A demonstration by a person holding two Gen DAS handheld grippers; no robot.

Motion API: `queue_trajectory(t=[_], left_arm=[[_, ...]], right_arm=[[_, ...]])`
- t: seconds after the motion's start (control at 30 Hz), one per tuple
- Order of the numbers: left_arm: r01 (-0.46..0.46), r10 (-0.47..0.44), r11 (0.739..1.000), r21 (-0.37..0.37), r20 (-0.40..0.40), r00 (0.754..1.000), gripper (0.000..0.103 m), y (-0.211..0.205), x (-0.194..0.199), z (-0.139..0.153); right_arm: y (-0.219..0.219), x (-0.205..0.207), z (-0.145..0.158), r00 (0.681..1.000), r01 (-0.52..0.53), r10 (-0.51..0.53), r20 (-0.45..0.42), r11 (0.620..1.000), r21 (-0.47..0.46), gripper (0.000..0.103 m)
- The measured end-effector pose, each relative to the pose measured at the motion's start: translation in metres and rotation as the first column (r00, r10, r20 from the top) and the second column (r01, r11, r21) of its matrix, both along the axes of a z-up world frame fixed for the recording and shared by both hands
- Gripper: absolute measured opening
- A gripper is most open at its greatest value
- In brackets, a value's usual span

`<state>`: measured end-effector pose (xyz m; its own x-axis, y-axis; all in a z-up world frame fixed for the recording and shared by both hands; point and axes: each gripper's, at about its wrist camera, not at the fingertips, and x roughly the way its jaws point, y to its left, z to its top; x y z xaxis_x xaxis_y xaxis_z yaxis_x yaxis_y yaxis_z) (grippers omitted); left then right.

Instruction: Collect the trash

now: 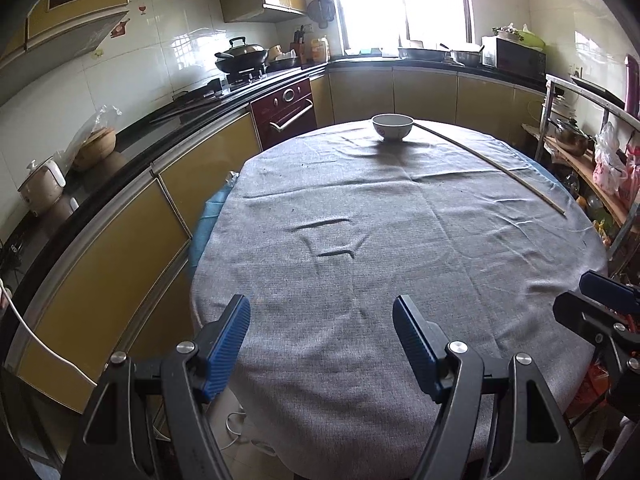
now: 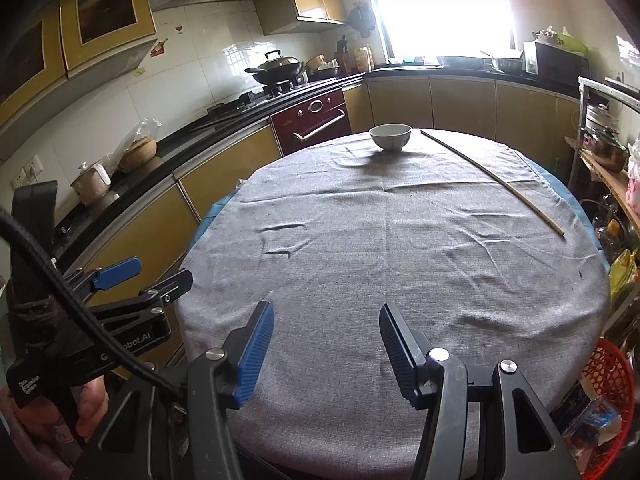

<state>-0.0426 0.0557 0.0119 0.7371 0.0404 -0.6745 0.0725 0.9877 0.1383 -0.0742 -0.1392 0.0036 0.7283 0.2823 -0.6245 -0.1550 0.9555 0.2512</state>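
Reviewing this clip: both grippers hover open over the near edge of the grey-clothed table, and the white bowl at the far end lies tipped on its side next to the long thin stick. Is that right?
Not quite. The white bowl stands upright on its foot, not tipped on its side; the left wrist view shows its open rim facing up. The rest holds: the left gripper and right gripper have jaws apart over the table, and the stick lies beside the bowl.

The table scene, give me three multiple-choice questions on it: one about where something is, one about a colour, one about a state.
1. Where is the bowl?
A. far end of the table
B. near edge
C. on the counter

2. What colour is the tablecloth?
A. red
B. grey
C. white

3. How do the left gripper and right gripper stand?
A. both shut
B. one holds the stick
C. both open, empty

Key: 1 A, it sits by the far rim; 2 B, grey fabric covers the top; 3 C, wide gaps between the fingers, stick lies untouched.
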Motion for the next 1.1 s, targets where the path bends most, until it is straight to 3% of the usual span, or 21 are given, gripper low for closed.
queue_trajectory(t=[1.1], left_arm=[[0.046, -0.045, 0.999, -0.006, 0.12, 0.992, 0.074, -0.012, -0.059, 0.046]], right_arm=[[-0.008, -0.058, 0.035, 0.993, 0.049, -0.049, 0.112, 0.999, 0.006, 0.059]])
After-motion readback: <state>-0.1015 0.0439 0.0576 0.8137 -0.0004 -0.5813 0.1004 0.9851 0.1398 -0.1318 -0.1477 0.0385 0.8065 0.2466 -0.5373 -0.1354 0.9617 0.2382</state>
